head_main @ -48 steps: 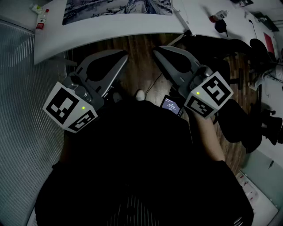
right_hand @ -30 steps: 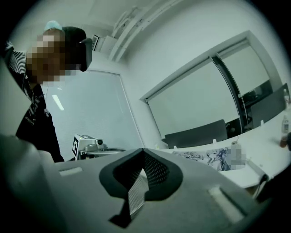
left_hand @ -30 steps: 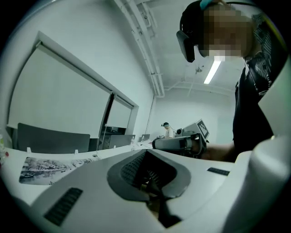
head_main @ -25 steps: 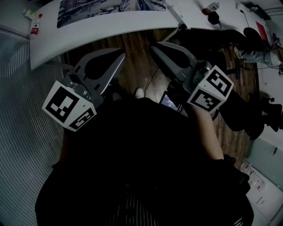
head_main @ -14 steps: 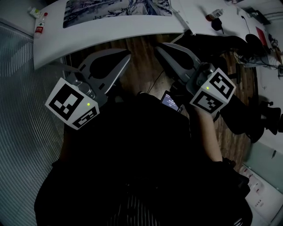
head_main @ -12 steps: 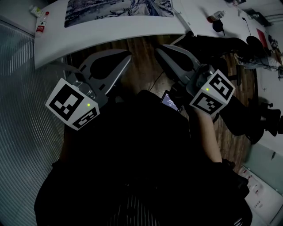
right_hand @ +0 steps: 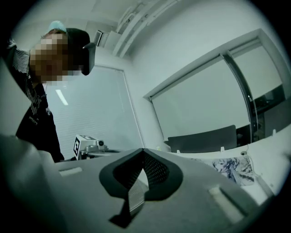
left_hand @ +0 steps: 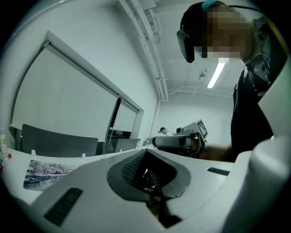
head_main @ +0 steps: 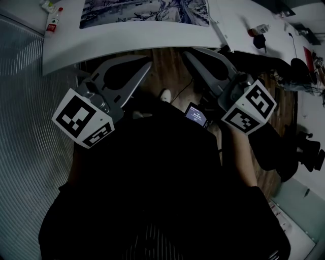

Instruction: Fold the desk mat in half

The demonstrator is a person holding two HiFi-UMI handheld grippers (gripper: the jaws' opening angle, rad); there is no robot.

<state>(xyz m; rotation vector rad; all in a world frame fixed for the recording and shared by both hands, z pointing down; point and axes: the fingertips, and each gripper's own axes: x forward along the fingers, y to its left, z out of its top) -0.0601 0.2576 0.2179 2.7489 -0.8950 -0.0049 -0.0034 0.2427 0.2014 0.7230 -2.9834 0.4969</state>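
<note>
Left gripper and right gripper have edged closer to the desk, both clenched shut on nothing. Desk mat lies flat on it, untouched. Best next: open the jaws and take both near corners evenly.

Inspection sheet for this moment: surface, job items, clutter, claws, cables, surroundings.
Surface: white desk, bare near edge.
Job's things: desk mat flat, unfolded, untouched.
Clutter: small bottle at desk's left corner; dark item at right.
Grippers: left claw shut, empty; right claw shut, empty; neither touches the mat.
Cables: thin cable on the floor.
Surroundings: wooden floor, ribbed panel left, dark chair right.
</note>
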